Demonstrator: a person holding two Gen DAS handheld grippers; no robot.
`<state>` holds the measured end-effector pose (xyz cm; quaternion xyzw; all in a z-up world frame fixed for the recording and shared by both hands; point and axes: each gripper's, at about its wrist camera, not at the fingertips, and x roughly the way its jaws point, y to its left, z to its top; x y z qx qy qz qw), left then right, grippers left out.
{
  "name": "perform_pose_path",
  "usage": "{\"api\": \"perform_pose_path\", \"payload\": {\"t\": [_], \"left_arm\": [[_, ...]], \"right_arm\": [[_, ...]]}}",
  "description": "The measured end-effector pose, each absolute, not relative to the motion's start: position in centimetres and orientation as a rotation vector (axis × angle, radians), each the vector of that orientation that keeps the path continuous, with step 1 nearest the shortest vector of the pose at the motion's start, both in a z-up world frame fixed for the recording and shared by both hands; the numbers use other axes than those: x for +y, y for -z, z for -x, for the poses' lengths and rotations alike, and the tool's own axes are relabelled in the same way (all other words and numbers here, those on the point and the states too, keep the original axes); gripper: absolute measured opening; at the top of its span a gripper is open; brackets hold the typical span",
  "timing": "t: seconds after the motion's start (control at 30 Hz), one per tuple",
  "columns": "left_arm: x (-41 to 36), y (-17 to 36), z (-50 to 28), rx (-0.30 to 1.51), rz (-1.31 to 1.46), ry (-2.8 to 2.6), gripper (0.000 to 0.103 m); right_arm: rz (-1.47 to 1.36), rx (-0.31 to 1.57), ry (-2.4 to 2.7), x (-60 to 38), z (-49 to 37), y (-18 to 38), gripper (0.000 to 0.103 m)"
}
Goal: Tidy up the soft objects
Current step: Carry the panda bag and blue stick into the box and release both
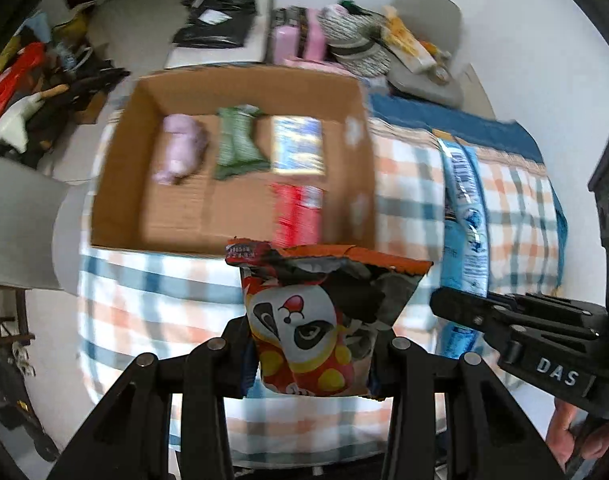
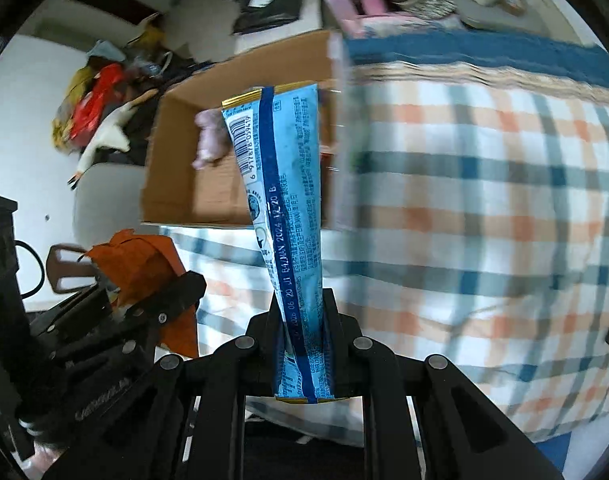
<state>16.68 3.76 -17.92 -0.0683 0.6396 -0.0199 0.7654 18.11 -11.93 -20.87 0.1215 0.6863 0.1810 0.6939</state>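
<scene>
My left gripper (image 1: pixel 310 344) is shut on a red and orange snack bag with a panda face (image 1: pixel 312 320), held above the checked tablecloth (image 1: pixel 152 304) just short of the open cardboard box (image 1: pixel 116 184). The box holds a purple soft toy (image 1: pixel 180 152), a green pack (image 1: pixel 238 144), a blue pack (image 1: pixel 298 146) and a red pack (image 1: pixel 298 212). My right gripper (image 2: pixel 304 320) is shut on a long light-blue snack packet (image 2: pixel 288 208), which also shows in the left wrist view (image 1: pixel 464 208), held upright to the right of the box (image 2: pixel 176 184).
Past the box stand a grey chair with orange packets (image 1: pixel 424 40), pink items (image 1: pixel 300 36) and a striped cloth (image 1: pixel 356 36). A black bag (image 1: pixel 216 20) lies on a white seat. Clutter and a white plush goose (image 2: pixel 108 136) lie on the left.
</scene>
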Motion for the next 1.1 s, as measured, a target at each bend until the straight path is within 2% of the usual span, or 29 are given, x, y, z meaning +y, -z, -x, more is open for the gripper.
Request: {"api": "perform_pose_path", "payload": {"t": [0.43, 0.83, 1.1], "left_arm": [[14.7, 20.4, -23.5, 1.397, 0.142, -0.039, 0.037], [17.1, 28.7, -28.2, 1.551, 0.110, -0.042, 0.037], [16.5, 31.1, -29.1, 1.596, 0.107, -0.018, 0.037]], "right_arm": [[-0.200, 1.538, -0.369, -0.3, -25.1, 22.1, 0.017], [-0.161, 1.626, -0.231, 3.3, -29.9, 30.1, 0.017], [-0.142, 1.664, -0.196, 3.4, -30.8, 33.0, 0.017]]}}
